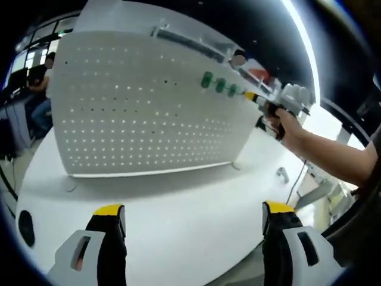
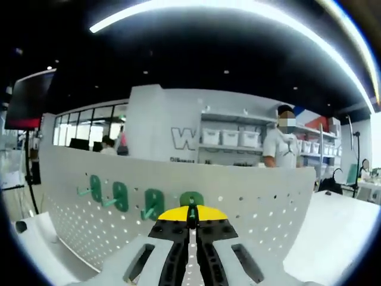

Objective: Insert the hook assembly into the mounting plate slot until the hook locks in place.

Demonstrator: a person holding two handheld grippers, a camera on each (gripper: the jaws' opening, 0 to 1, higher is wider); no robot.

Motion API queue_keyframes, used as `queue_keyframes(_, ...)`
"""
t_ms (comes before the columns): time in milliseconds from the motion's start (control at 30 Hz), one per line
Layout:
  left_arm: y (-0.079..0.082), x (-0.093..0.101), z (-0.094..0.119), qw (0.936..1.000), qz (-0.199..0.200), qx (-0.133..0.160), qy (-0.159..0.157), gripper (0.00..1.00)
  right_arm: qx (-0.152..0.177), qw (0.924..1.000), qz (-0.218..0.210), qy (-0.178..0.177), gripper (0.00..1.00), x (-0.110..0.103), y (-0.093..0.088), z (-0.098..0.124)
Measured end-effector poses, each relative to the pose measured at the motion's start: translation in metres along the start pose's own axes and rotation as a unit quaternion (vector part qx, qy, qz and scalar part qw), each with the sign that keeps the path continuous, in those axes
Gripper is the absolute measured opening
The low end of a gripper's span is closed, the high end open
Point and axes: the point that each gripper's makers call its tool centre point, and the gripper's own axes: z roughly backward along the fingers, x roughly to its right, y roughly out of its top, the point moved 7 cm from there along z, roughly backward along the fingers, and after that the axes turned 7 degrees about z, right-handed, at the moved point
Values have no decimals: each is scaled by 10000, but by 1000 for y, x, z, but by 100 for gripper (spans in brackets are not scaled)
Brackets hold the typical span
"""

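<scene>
White tabletop (image 1: 178, 214) carries an upright pegboard (image 1: 143, 101) in the left gripper view; the left gripper (image 1: 193, 229) stands wide open, empty, well short of it. Right gripper view: the right gripper (image 2: 191, 215), jaws closed on a green hook (image 2: 191, 201), presses it against the board beside three mounted hooks (image 2: 121, 195); its prong is hidden.
</scene>
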Motion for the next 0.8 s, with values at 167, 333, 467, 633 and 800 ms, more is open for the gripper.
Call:
queue_keyframes(167,1,0,-1,10000,9,12,5,96,32,10000,2,-34,0,3,1,-2)
queue_keyframes(333,0,0,-1,10000,34,7,27,95,58,10000,-24,-37,0,3,1,-4)
queue_keyframes(467,0,-1,-1,10000,46,-2,47,95,69,10000,-32,-8,0,2,1,-6)
queue_keyframes(633,1,-2,0,10000,75,14,56,95,100,9999,-63,-54,0,4,0,-8)
queue_keyframes(800,0,-2,0,9999,106,-8,62,95,133,9999,-57,-82,0,7,0,-8)
